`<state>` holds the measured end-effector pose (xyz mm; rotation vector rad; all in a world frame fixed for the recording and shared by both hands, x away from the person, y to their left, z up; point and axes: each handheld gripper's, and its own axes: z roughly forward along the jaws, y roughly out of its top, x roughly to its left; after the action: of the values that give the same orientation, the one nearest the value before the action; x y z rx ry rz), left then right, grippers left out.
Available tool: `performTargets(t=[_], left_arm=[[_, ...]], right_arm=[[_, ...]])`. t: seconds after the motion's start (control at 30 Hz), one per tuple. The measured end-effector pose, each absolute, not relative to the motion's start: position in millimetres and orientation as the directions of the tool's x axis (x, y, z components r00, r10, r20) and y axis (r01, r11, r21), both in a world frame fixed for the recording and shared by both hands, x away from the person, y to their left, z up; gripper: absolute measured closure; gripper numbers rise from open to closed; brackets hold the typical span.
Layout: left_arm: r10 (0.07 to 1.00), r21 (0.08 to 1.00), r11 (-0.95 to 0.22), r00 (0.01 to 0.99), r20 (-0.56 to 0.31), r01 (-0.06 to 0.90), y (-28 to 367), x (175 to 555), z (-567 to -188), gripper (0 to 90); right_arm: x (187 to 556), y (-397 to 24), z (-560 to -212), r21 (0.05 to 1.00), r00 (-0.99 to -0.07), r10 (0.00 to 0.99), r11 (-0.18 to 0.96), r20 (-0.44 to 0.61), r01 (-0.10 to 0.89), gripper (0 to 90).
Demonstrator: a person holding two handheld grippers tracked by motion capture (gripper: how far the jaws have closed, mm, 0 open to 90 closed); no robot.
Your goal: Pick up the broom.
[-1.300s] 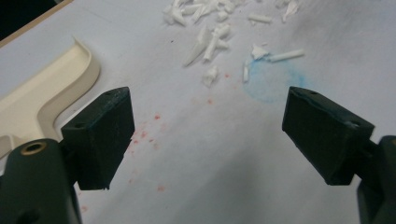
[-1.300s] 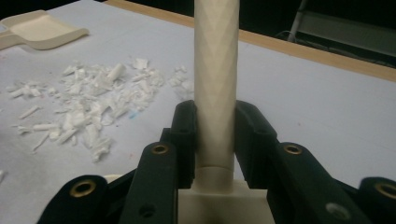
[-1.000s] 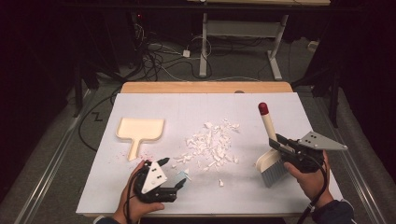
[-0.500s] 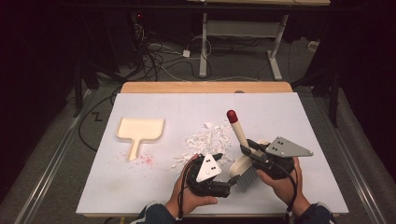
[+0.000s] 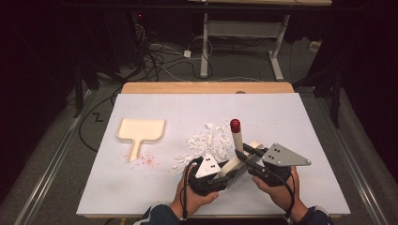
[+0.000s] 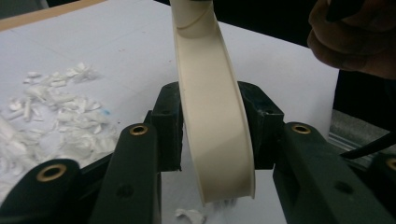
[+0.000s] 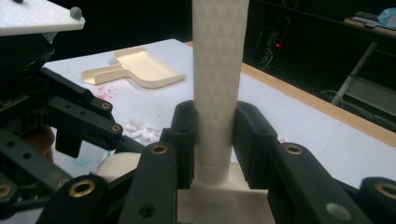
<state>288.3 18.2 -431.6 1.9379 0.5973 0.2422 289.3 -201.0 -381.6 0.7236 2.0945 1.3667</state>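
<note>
- Since the earlier pictures, the left gripper has slid right from the table's front left to the brush, and its jaws have just been closing
- Its jaws now hold the cream brush head tight
- The right gripper jaws pinch the brush handle
- The brush stands near the front edge, just beside the paper bits
- The dustpan lies well apart, toward the left edge, with bare table between

- Tabletop: white sheet over wood; wooden edge exposed along far side.
- Cream dustpan lies flat, left of centre.
- White paper scraps piled mid-table.
- Pink specks beside dustpan handle.
</note>
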Motion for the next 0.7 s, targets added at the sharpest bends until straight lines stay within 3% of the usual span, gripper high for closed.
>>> performTargets(t=[0.1, 0.33, 0.7], left_arm=[[0.476, 0.894, -0.352, 0.875, -0.085, 0.278, 30, 290, -424, 65.1], [0.419, 0.883, -0.411, 0.907, -0.037, 0.226, 49, 289, -411, 65.1], [0.244, 0.875, -0.465, 0.97, -0.018, 0.133, 62, 283, -404, 65.1]], right_arm=[[288, -207, -379, 0.932, -0.733, 0.666, 0.338, -0.138, 0.132, 67.4], [287, -227, -371, 0.918, -0.841, 0.519, 0.39, -0.156, 0.07, 47.1], [302, -224, -396, 0.864, -0.949, 0.309, 0.492, -0.061, 0.105, 37.0]])
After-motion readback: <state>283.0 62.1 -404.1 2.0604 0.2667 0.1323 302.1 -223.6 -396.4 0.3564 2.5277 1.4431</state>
